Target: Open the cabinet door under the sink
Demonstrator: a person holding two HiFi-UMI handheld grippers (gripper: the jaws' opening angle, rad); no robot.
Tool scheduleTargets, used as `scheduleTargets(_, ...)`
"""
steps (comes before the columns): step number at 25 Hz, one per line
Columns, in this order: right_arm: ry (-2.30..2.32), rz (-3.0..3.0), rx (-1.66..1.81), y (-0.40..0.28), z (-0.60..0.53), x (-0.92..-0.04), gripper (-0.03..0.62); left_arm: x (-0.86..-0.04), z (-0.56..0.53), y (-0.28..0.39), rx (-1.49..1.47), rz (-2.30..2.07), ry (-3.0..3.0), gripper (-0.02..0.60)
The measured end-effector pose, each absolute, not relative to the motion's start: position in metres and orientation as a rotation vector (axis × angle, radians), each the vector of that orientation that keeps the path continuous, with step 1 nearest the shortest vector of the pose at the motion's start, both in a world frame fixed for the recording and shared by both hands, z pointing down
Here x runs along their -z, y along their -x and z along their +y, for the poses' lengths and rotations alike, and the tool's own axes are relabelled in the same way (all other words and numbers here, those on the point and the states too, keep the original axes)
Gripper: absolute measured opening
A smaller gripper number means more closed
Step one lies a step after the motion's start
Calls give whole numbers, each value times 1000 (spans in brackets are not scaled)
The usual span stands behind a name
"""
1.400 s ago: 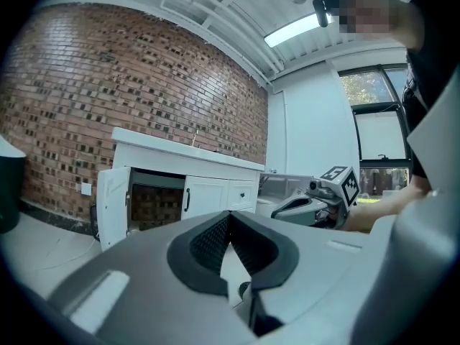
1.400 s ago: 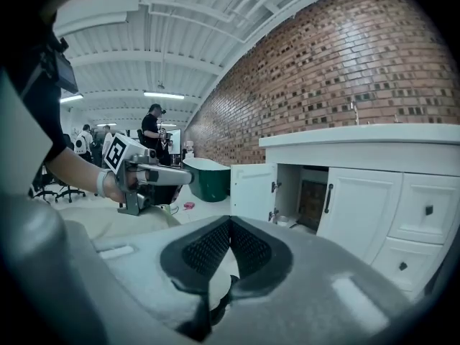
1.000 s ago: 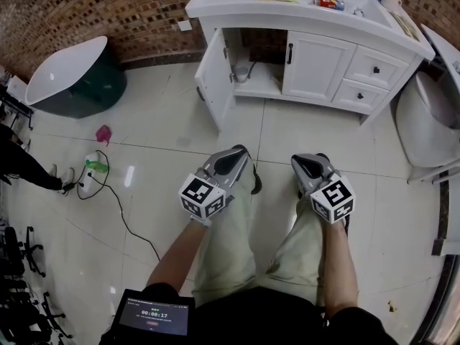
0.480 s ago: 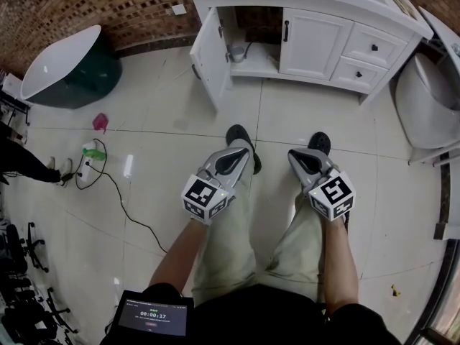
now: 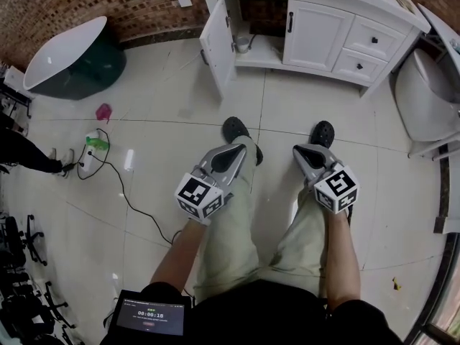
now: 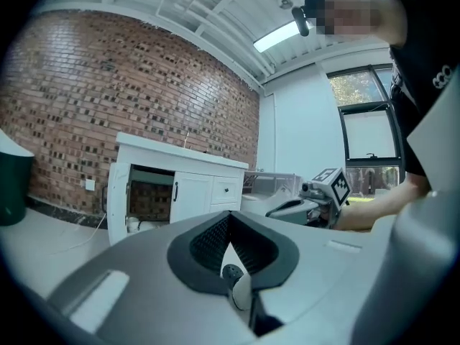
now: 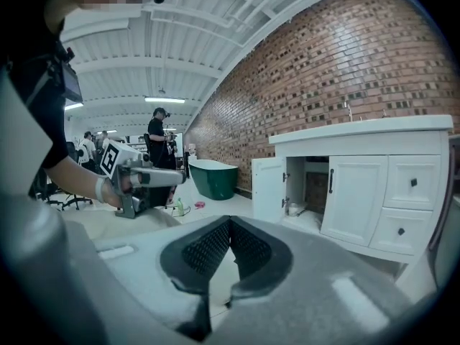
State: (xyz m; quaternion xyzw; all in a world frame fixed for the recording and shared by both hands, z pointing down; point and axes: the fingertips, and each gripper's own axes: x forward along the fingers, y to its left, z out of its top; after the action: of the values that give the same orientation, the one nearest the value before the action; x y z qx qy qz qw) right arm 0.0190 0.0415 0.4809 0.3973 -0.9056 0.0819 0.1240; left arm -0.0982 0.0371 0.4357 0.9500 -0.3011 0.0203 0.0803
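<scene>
The white sink cabinet (image 5: pixel 338 31) stands at the top of the head view. Its left door (image 5: pixel 218 44) is swung wide open, showing a pipe inside; the right door (image 5: pixel 313 27) is closed. The same open door (image 6: pixel 116 198) and open door (image 7: pixel 268 188) appear in the two gripper views. My left gripper (image 5: pixel 237 149) and right gripper (image 5: pixel 298 152) are held over the person's thighs, well short of the cabinet. Both are shut and hold nothing. In the left gripper view the left gripper (image 6: pixel 230 218) has its tips together, as does the right gripper (image 7: pixel 230 223) in its own view.
A green-and-white bathtub (image 5: pixel 75 60) lies at the upper left. A white toilet or basin (image 5: pixel 424 113) sits at the right. A cable and power strip (image 5: pixel 90 160), a green bottle and a pink item lie on the tiled floor. A tablet (image 5: pixel 149 312) hangs at the person's waist.
The person has stepped back from the cabinet, so both shoes now show beyond the grippers. Both grippers stay shut and level over the thighs.
</scene>
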Motion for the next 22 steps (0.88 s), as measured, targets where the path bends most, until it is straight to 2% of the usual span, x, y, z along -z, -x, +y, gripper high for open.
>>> scheduleTargets(3, -1181, -2661, -291, -22, 40, -482, -8, -403, 45, 103, 12, -871, -2854, 17)
scheduleTargets(7, -1147, -2667, -295, -11, 41, -483, -8, -416, 45, 111, -102, -895, -2831, 17)
scheduleTargets(11, -1113, -2648, -255, 2, 45, -490, -8, -414, 43, 117, 2, -887, -2835, 16)
scheduleTargets(14, -1082, -2615, -245, 11, 53, -496, -8, -426, 45, 111, -106, -903, -2841, 17)
scheduleTargets(16, -1069, -2604, -219, 14, 59, -487, -8, -427, 44, 107, -146, -902, -2848, 16)
scheduleTargets(22, -1183, -2727, -230, -20, 58, -427, -8, -409, 36, 96, -14, -832, -2852, 17)
